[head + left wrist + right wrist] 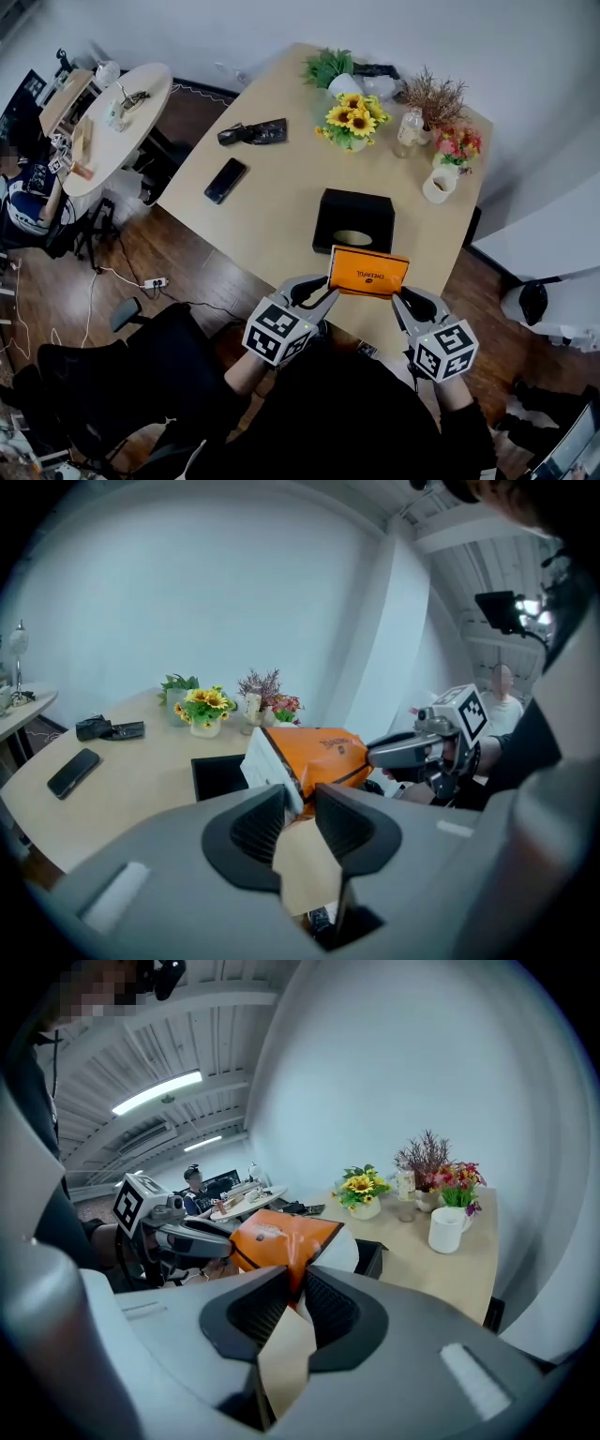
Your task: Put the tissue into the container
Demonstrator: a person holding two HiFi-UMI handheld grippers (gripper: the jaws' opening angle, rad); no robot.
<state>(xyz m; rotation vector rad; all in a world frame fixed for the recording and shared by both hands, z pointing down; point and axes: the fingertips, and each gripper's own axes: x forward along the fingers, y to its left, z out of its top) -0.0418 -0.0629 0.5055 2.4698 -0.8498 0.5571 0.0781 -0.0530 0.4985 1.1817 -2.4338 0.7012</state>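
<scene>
Wooden table (272,187) is taking up most of the head view. A smaller round table (141,103) is standing off to its left with clutter on it.

Black container (353,218) is sitting on the near half of the wooden table, oval opening facing up.

Orange tissue pack (368,272) is hanging in the air over the table's near edge, just on the person's side of the container and outside it. From the head view it's overlapping the container's near edge, lying roughly level, long side across.

Left gripper (330,292) is pinching the pack's left end. Its own view shows the jaws nearly together, clamping the edge of the white end face.

Right gripper (398,298) is pinching the right end the same way, jaws almost closed on the orange edge. Both are carrying the pack between them, each pointing inward and somewhat down.

Far end of the table: sunflowers (354,117) are standing in a pot, with a clear bottle (410,129) beside them and a white mug (439,185) near the right edge.

Black phone (225,180) is lying flat on the left side, well apart from the container.
</scene>
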